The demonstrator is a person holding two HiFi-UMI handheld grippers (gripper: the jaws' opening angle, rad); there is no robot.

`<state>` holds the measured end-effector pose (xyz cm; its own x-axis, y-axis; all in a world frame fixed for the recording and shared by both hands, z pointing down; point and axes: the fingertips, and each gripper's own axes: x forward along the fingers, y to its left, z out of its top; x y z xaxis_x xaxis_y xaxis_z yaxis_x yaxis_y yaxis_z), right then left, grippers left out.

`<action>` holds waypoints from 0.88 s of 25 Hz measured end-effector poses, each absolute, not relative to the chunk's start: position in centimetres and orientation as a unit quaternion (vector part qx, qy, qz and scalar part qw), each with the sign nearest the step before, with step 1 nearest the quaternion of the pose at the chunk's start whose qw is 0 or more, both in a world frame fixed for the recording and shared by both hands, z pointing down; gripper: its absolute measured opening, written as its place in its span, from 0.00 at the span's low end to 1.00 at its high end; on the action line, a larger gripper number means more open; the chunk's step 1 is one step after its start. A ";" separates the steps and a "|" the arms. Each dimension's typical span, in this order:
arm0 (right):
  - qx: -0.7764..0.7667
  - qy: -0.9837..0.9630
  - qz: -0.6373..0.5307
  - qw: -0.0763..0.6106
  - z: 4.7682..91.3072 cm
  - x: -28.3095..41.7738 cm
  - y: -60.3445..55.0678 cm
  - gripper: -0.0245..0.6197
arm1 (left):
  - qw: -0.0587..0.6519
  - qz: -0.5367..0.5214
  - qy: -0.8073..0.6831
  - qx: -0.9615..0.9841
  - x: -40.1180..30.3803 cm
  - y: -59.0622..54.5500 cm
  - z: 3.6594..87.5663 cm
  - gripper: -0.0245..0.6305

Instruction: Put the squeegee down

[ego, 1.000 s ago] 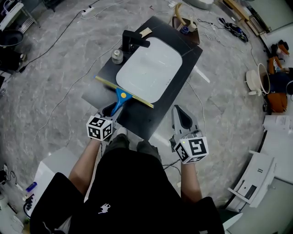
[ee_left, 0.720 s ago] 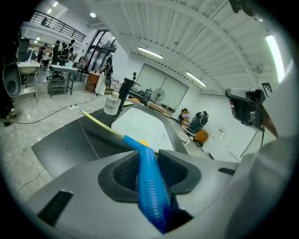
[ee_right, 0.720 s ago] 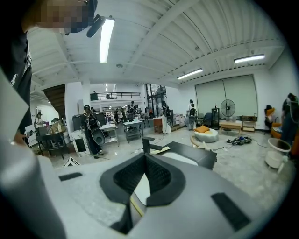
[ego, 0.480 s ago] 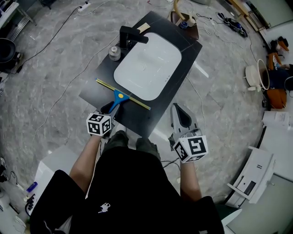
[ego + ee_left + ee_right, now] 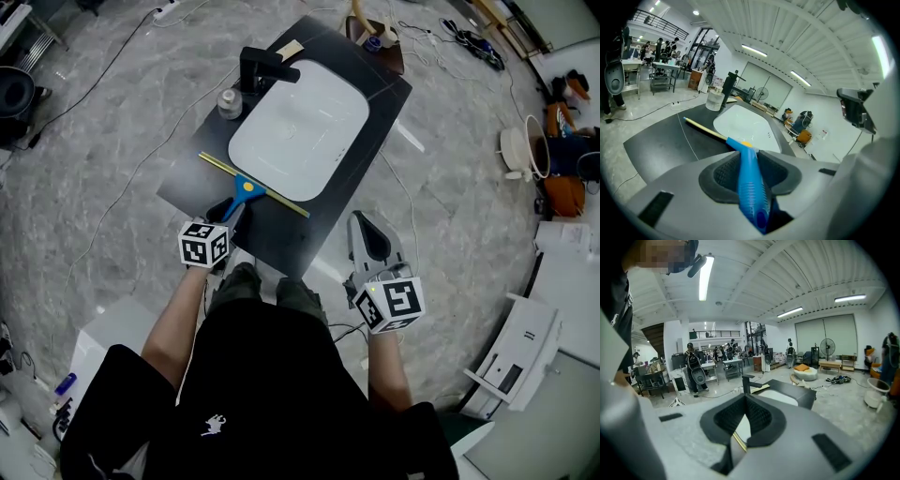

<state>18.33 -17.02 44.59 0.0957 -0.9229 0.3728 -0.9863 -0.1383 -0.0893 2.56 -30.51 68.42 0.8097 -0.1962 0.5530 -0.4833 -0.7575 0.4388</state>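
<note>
The squeegee (image 5: 246, 191) has a blue handle and a long yellow-edged blade. Its blade lies across the black counter (image 5: 197, 178), just in front of the white sink (image 5: 300, 129). My left gripper (image 5: 228, 214) is shut on the blue handle at the counter's near edge. In the left gripper view the handle (image 5: 750, 187) runs between the dark pads of that gripper (image 5: 749, 161), and the blade (image 5: 705, 129) points off to the left over the counter. My right gripper (image 5: 367, 239) hangs off the counter's near right corner, shut with nothing in it (image 5: 746, 399).
A black faucet (image 5: 262, 67) and a small jar (image 5: 228, 105) stand at the sink's far left. Cables trail over the grey floor. A white box (image 5: 103, 347) sits at lower left, a white machine (image 5: 520, 361) at lower right. People stand far off (image 5: 693, 366).
The left gripper has sunk with the squeegee, and the blade now sits lower against the counter in front of the sink. The right gripper has stayed in place.
</note>
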 end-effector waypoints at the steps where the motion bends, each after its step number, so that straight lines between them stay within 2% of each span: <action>1: 0.735 -0.649 0.173 0.092 44.6 18.4 -16.9 0.04 | 0.291 0.249 -0.188 0.904 2.5 -30.4 68.7 0.24; 7: 0.733 -0.650 0.176 0.094 44.7 18.2 -16.8 0.04 | 0.264 0.284 -0.180 0.904 2.2 -29.8 70.2 0.24; 15: 0.732 -0.651 0.180 0.095 45.3 17.8 -16.5 0.04 | 0.194 0.341 -0.172 0.903 2.5 -29.5 71.2 0.24; 17: 0.733 -0.649 0.180 0.094 45.3 17.8 -16.5 0.04 | 0.169 0.365 -0.172 0.899 2.8 -29.5 71.7 0.26; 19: 0.734 -0.649 0.180 0.094 45.3 17.7 -16.4 0.04 | 0.149 0.387 -0.170 0.894 3.0 -29.7 72.4 0.32; 22: 0.736 -0.646 0.180 0.094 45.2 17.8 -16.1 0.04 | 0.136 0.417 -0.168 0.883 3.1 -29.7 73.0 0.28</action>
<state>17.79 -16.13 45.22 0.1013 -0.9166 0.3867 -0.9846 -0.1481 -0.0932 3.13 -29.65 73.03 0.5953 -0.1827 0.7825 -0.4099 -0.9066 0.1001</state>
